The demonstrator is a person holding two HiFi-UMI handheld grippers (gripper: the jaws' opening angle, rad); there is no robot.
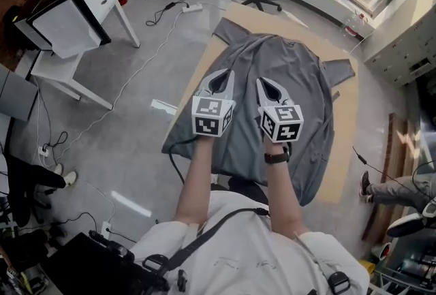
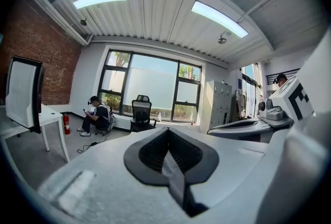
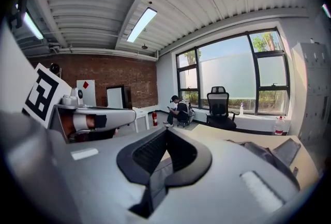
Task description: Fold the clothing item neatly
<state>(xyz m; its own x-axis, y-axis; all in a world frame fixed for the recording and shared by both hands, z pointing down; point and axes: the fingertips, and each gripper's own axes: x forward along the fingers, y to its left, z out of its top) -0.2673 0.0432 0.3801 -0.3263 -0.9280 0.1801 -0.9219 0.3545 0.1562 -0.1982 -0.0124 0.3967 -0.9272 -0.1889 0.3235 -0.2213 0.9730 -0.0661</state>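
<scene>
only the head view shows the whole grey shirt [image 1: 300, 75]: it lies over the tan mat [image 1: 347, 116] on the floor, collar at the mat's far end, one sleeve out toward the mat's right edge, the near hem drooping past the mat's near edge. the gripper views give what the head view cannot. in each one a strip of grey cloth runs between closed pads, so the left gripper [image 1: 219, 82] and the right gripper [image 1: 271, 90] both pinch the shirt. the right gripper view also catches part of the shirt lying on the mat, with a black office chair [image 3: 219, 106] beyond the mat's far end. the left gripper view shows neither shirt nor mat past its jaws. both forearms reach forward side by side above the middle of the mat. the grippers are near parallel, dipped slightly, marker cubes up. there is a watch [image 1: 276, 156] on the right wrist.
</scene>
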